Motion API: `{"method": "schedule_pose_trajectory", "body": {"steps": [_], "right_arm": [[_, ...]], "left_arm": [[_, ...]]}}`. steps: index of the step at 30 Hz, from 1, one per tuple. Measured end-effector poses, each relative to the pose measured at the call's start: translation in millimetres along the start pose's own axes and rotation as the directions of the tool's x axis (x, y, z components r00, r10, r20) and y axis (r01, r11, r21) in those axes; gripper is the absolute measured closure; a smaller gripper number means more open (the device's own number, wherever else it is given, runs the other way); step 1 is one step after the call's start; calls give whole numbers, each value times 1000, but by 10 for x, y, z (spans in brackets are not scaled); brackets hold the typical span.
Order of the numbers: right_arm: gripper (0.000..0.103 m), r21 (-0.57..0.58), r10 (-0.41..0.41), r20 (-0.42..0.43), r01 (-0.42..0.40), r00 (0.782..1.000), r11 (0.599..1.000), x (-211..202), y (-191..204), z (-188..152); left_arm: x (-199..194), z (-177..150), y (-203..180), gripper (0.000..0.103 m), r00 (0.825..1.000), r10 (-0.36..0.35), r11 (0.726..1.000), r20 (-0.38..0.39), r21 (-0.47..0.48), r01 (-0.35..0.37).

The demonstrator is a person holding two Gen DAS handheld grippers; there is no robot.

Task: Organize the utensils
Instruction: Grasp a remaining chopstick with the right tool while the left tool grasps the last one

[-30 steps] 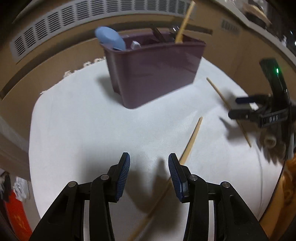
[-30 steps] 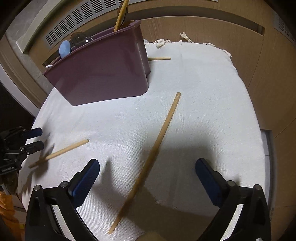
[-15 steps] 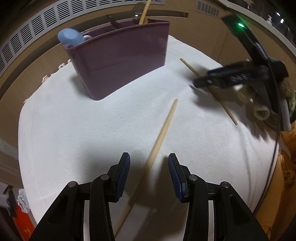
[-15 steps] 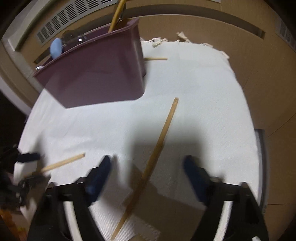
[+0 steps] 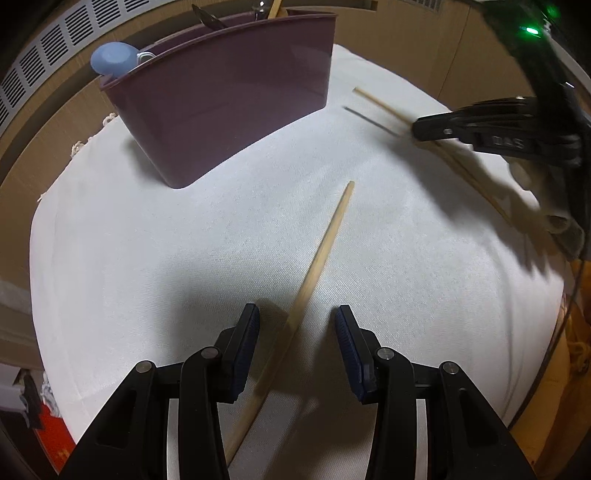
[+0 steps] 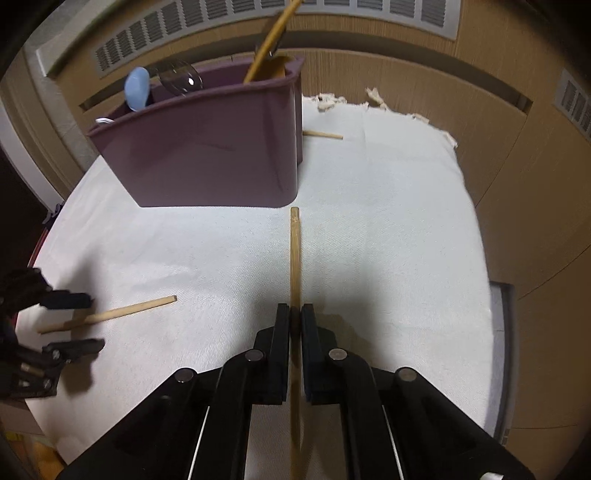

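Right hand-held gripper (image 6: 295, 317) clenched on chopstick (image 6: 294, 254), lower end cut off; left hand-held gripper (image 5: 295, 325) released.

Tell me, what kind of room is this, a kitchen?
Probably a home, though no kitchen fixtures show. A white cloth covers a table with a purple utensil caddy and loose wooden chopsticks; behind are wood-panelled walls with a vent grille.

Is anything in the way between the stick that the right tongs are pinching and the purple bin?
Nothing visible is. The right tongs are shut on the chopstick, and only bare white cloth lies between its far tip and the purple bin. The bin's own front wall is ahead, so the stick probably must go up and over the rim.
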State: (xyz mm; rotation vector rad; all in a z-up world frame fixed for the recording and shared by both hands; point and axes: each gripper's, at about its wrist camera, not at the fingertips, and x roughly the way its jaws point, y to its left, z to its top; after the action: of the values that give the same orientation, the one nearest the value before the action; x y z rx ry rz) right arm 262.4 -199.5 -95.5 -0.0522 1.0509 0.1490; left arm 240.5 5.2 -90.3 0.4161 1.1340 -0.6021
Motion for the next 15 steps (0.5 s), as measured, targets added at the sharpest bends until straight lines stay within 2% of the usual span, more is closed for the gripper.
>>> {"method": "schedule_pose_trajectory", "body": {"steps": [4, 10, 12, 15], "right_arm": [[97, -13, 22, 18, -22, 1000, 1000, -83, 19, -50], [97, -4, 63, 23, -63, 998, 998, -98, -19, -99], [97, -2, 74, 24, -74, 997, 997, -132, -4, -129], [97, 6, 94, 21, -95, 995, 995, -146, 18, -145]], "left_arm": [[36, 86, 10, 63, 1000, 6, 1000, -29, -14, -6], [83, 231, -46, 77, 999, 23, 1000, -43, -20, -24], [100, 279, -91, 87, 999, 29, 1000, -39, -7, -29], [136, 388, -149, 90, 999, 45, 999, -26, -11, -46]]}}
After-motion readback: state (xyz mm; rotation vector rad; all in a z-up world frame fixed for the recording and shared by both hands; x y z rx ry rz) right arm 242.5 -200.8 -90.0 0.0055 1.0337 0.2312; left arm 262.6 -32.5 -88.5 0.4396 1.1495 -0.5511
